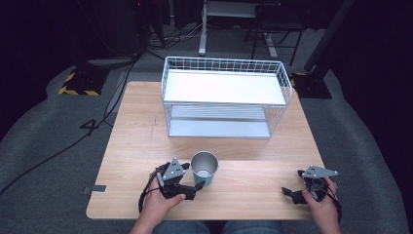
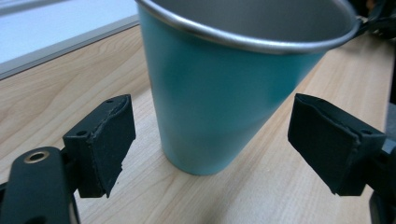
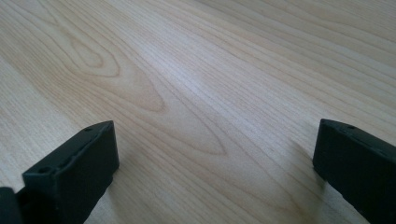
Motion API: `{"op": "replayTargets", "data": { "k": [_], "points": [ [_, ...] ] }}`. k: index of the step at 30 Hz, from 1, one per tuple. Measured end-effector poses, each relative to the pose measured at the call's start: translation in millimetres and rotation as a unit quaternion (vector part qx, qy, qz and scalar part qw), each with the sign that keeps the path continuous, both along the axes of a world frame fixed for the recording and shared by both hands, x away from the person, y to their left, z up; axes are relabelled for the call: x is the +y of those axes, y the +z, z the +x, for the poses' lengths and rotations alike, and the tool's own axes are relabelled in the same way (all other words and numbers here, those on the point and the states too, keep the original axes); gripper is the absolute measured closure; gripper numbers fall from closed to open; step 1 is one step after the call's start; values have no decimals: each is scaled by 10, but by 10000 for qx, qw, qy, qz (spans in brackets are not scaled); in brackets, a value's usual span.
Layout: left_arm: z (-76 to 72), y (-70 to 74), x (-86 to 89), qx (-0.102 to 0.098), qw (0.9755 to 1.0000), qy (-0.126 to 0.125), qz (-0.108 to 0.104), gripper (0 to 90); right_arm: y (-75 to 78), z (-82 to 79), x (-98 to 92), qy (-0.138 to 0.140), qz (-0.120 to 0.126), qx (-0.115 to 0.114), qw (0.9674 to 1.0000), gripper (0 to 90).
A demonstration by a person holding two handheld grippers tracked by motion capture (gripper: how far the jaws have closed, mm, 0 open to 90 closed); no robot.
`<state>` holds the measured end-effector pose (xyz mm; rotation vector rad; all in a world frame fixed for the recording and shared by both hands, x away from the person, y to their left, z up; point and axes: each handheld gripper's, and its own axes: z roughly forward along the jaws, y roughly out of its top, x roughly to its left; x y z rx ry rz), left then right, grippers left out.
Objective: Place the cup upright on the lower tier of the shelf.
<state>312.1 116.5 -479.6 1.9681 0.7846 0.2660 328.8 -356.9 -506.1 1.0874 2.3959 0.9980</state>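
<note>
Two grippers sit low at the near edge of the table, one in each of the person's hands. The left gripper points right toward the teal cup, its jaws spread wide on either side of the cup's lower half without touching it, which looks like the line-up for a grasp around the narrow base. That cup stands upright on the wood, just beyond the left hand, near the table's front middle. The right gripper rests well apart at the front right corner, jaws wide with nothing but bare wood between them, seemingly parked out of the way. Farther back stands a white wire shelf, both levels bare, a likely place for the cup.
</note>
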Motion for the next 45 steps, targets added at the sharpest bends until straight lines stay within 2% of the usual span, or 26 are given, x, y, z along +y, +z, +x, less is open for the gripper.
{"op": "replayTargets", "data": {
  "k": [1,2,11,18,21,22,24,25,37,45],
  "points": [
    [0,0,0,0,10000,0,0,156,0,0,0,0,0,0,10000,4],
    [1,-33,-51,-41,9999,85,106,156,0,0,0,1,0,0,10000,4],
    [-4,-124,-167,-57,9994,334,-88,157,0,0,1,-4,2,1,10000,4],
    [1,-157,-240,-257,9986,449,-137,160,0,0,0,-1,1,0,10000,4],
    [7,-164,-260,-240,9985,450,-192,167,0,0,1,-4,3,1,10000,4],
    [9,-174,-272,-316,9984,459,-134,169,0,0,1,-4,2,1,10000,4],
    [8,-179,-277,-325,9983,463,-143,178,0,0,1,-4,3,0,10000,4],
    [6,-189,-278,-287,9981,497,-226,189,0,0,1,-5,2,1,10000,4],
    [24,-183,-244,-310,9983,455,-178,200,0,0,1,-4,1,1,10000,4],
    [37,-84,-220,-347,9982,441,-203,200,0,0,1,-4,3,1,10000,4]
  ]
}}
